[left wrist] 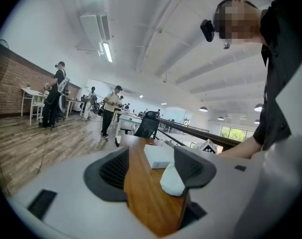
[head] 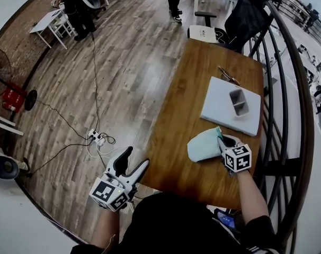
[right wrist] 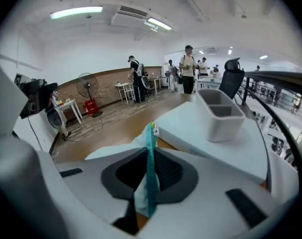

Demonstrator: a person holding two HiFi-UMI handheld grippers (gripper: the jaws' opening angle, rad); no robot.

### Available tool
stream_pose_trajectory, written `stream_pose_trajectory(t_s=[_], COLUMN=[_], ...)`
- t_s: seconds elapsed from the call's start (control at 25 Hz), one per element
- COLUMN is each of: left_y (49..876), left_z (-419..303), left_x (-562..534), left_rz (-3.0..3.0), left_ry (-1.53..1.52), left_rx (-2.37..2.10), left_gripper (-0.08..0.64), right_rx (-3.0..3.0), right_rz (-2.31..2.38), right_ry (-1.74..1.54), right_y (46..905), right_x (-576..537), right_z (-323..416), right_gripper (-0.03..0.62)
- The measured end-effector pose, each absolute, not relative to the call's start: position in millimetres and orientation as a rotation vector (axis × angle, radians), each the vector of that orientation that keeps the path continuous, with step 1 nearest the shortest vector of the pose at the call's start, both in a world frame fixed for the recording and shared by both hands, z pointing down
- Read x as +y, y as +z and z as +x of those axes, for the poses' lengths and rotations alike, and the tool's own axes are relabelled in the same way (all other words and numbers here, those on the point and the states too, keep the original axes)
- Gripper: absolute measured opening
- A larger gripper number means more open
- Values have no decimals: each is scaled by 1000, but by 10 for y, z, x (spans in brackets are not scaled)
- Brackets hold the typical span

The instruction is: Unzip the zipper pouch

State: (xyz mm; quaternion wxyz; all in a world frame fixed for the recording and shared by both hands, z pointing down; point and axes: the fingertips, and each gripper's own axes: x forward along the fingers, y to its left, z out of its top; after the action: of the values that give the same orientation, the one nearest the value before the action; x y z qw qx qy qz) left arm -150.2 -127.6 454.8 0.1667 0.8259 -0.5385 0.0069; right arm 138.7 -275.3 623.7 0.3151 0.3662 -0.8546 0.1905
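- Right tongs (right wrist: 150,183) are pinched shut on the teal zipper band (right wrist: 151,156) at one end of the zipper pouch (head: 202,146), which lies on the near right part of the wooden table (head: 174,115).
- Left tongs (head: 137,156) hang off the table's near left edge with jaws apart and nothing between them, well apart from the pouch.
- By my reading this is the anchoring step: one end is gripped and the zipper looks closed.
- Next, I judge, the free pair must cross over and take what looks like the small pull (right wrist: 154,130) just past my right jaws, then draw it along the band.
- Farther off sit a white board (head: 219,112) and a grey bin (head: 239,101), out of the way.
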Motion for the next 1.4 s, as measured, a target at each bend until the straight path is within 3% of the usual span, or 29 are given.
stream_pose_trajectory(t_s=[0.72,1.16,1.4], left_y=[4603,4468,4356], left_z=[-493,-57,73], left_x=[-1417,-1338,-1274], left_rz=[2717,2888,2880], left_ry=[124,191,160], left_rx=[-781,-428,-296], left_gripper=[282,219,145], right_rx=[-2481,-2510,-2533], right_rz=[772,643,623], right_ry=[-61,-224,-215], right_y=[4848,4502,4477], right_x=[-1685,-1303,-1256], right_z=[493,267,228], right_gripper=[29,31,31])
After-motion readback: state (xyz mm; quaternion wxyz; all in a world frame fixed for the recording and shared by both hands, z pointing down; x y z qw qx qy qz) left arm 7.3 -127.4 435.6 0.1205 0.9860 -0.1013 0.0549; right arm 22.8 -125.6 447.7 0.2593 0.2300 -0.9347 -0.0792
